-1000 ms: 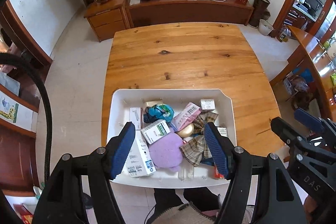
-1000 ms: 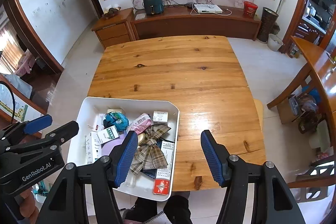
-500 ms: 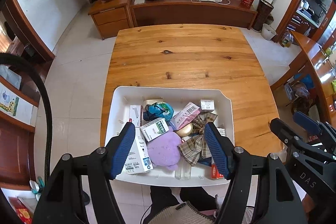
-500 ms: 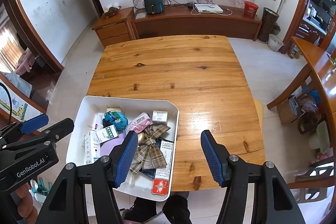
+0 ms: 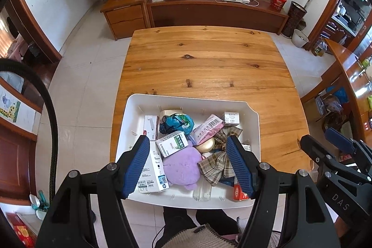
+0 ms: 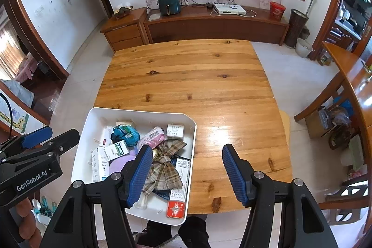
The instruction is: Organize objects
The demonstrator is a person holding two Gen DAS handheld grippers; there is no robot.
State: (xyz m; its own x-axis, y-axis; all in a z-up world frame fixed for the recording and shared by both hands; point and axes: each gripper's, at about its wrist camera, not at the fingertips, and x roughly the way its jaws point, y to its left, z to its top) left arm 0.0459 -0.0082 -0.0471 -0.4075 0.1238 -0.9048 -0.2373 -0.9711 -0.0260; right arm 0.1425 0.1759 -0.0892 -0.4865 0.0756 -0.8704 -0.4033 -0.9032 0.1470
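A white tray (image 5: 134,117) (image 6: 88,131) rests at the near left corner of the wooden table (image 5: 204,62) (image 6: 186,76). It holds several small things: a purple plush pad (image 5: 183,166), a plaid bow (image 5: 218,162) (image 6: 162,169), a green-and-white box (image 5: 172,143) (image 6: 116,150), a pink packet (image 5: 207,127) (image 6: 151,136), a teal pouch (image 5: 179,122) (image 6: 125,134) and a red packet (image 6: 175,209). My left gripper (image 5: 188,164) hovers open above the tray, holding nothing. My right gripper (image 6: 186,173) stands open over the tray's right rim and bare table.
The far part of the table is bare wood. A TV cabinet (image 6: 214,24) with a dark air fryer (image 6: 168,2) stands behind it. A wooden chair (image 6: 325,108) and cluttered floor lie to the right. A person's dark trousers (image 5: 195,220) show below the tray.
The left wrist view has tilted up slightly, showing more of the far wall. Both grippers stay open and the tray's contents lie as before.
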